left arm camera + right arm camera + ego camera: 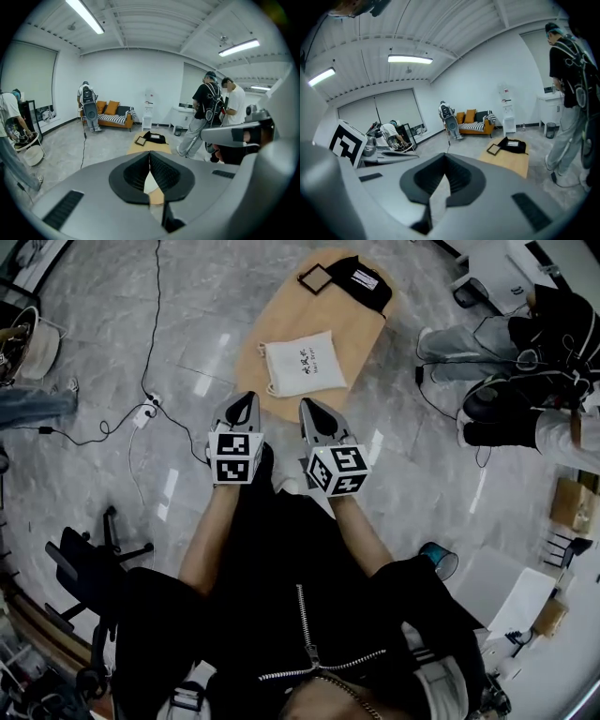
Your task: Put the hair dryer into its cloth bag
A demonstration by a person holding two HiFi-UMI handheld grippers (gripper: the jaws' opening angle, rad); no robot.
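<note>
1. The left hand-held gripper (246,399) and the right hand-held gripper (309,407) hang side by side. Each has its jaws pressed together on nothing.
2. The white cloth bag (302,364) lies flat on the low wooden worktop (281,306), below and just ahead of both tips. A black pouch (361,279) sits at the far end, well beyond them.
3. No hair dryer lies bare in any view. Either it is already inside the bag, with the task near done, or it is out of sight; I cannot tell which.
4. The bag is nearly square, so no long axis stands out. Its drawstring (269,388) edge, likely the mouth, faces the left hand-held gripper's side.
</note>
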